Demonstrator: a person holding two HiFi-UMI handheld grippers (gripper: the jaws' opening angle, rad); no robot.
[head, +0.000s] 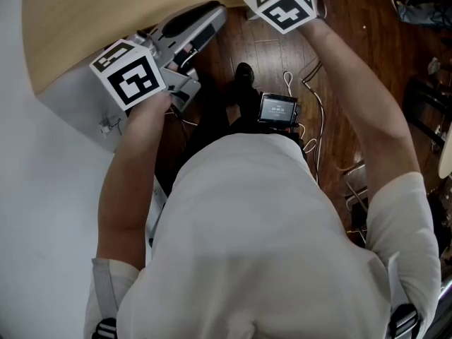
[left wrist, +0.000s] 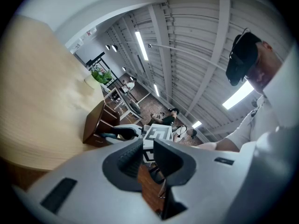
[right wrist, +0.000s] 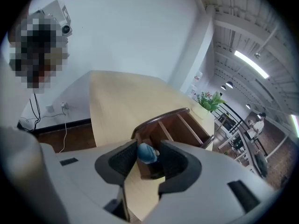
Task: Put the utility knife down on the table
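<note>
Right gripper (right wrist: 148,148) fingers apart, utility knife (right wrist: 145,154) loose between; left gripper (left wrist: 147,147) barely parted, empty; table (right wrist: 117,97) edge beneath.

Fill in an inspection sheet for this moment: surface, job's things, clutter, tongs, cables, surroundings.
Surface: pale wooden table, rounded end.
Job's things: blue end, likely the knife, between the right tongs; where it rests cannot be told.
Clutter: brown wooden rack on the table.
Tongs: left tongs apart, empty; right tongs apart, pads not pressing the knife.
Cables: white cable below a wall socket; more on the dark floor.
Surroundings: white wall, potted plant, small screen.
</note>
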